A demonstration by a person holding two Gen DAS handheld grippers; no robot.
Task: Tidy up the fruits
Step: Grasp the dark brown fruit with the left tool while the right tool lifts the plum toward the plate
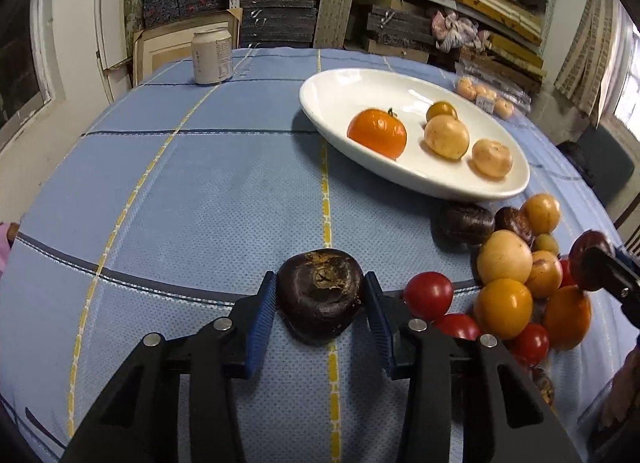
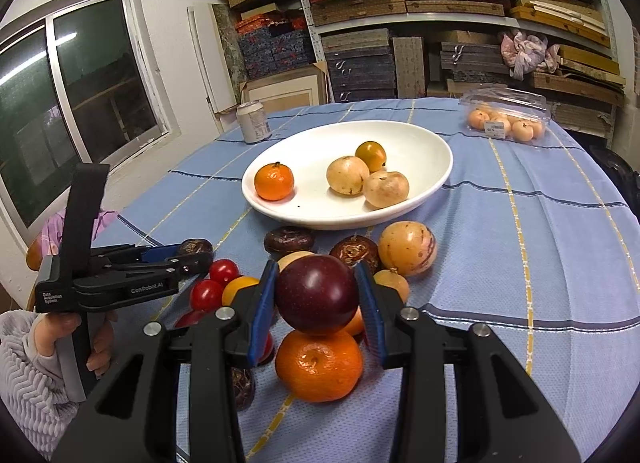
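Left gripper point(image 1: 320, 295) narrowed, pads against dark water chestnut point(image 1: 320, 295); right gripper point(image 2: 318, 295) clamps red plum point(image 2: 316, 293).

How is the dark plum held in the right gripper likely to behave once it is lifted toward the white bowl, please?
The plum looks smooth and glossy, so it may slip between the right gripper pads. Being round, it will probably roll once released in the bowl, perhaps nudging the fruit already there. It seems firm, not floppy.
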